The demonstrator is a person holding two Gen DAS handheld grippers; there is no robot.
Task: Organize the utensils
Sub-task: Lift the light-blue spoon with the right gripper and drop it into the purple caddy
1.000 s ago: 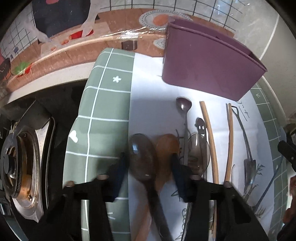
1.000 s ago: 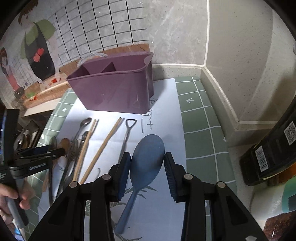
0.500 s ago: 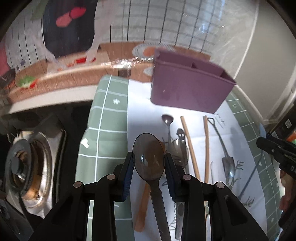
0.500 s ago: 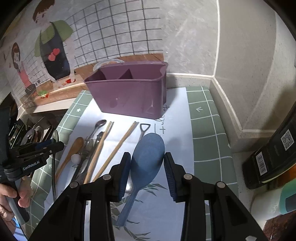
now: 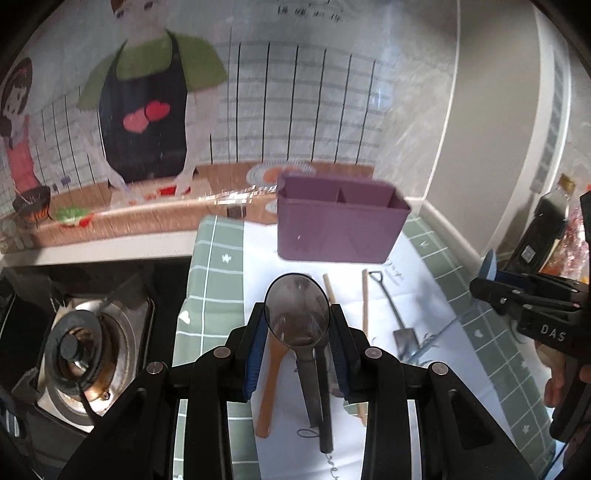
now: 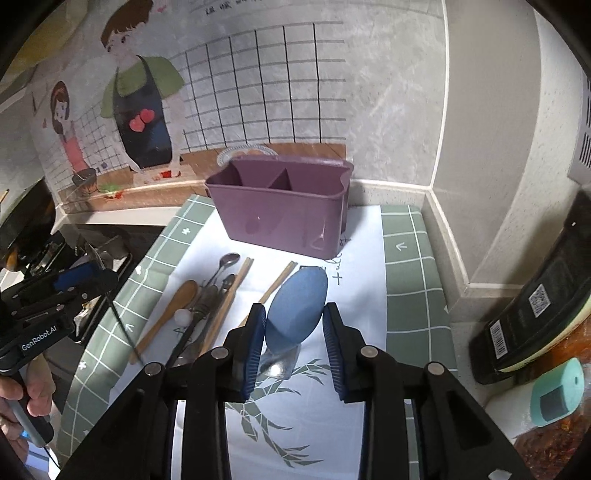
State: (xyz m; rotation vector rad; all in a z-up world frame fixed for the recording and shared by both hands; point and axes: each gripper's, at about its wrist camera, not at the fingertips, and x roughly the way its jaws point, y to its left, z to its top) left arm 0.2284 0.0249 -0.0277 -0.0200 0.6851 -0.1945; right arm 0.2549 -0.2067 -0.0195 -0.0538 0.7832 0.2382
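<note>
Left gripper (image 5: 297, 325): fingers pinch the dark spoon (image 5: 297, 314), lifted above the counter's mat (image 6: 410, 295). Right gripper (image 6: 294, 325): fingers, just closing, pinch the blue rice paddle (image 6: 295, 306). Purple caddy (image 6: 280, 210), far edge: carry each level, lower handle-first into a separate compartment.

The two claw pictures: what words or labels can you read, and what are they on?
"DAS" on the right claw body.
"GenRobot.AI" on the left claw body.
QR code and barcode on the dark bottle: too small to read.
Handwriting on the white mat by the purple caddy: not legible.
Writing atop the wall poster: blurred.
</note>
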